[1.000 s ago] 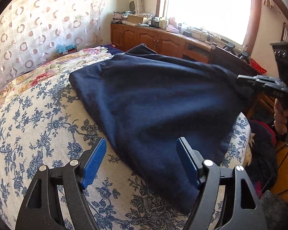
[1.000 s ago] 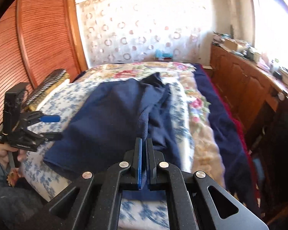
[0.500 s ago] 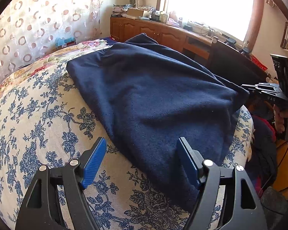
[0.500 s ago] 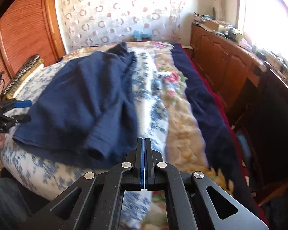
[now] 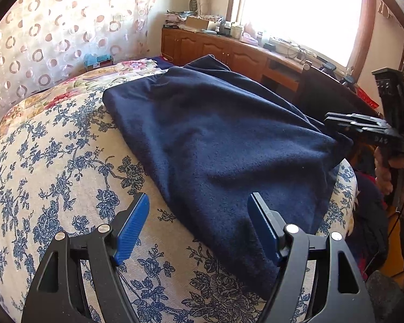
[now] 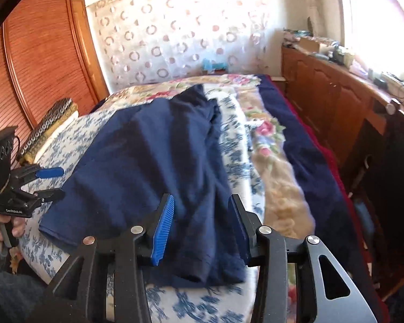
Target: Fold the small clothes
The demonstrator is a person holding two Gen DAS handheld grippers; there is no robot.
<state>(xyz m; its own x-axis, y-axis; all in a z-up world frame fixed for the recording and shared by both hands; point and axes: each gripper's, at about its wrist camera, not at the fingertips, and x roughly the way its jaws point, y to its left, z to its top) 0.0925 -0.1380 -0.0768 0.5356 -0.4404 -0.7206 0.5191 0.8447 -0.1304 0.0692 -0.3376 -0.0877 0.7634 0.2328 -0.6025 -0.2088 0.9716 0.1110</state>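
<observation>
Dark navy fleece garment (image 5: 215, 145) lay spread across the near end of the bed (image 5: 54, 167) with its blue-flowered cover, one sleeve reaching the near edge. The left gripper (image 5: 198, 227) hovered at the garment's near corner, jaws spread and empty. The right gripper (image 6: 202, 226) had just been opening its jaws, the sleeve beneath them, unpinched.

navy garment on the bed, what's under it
The navy garment lies on the blue-flowered cover, which shows all around it. Whatever sits beneath its folded layers is hidden.
</observation>
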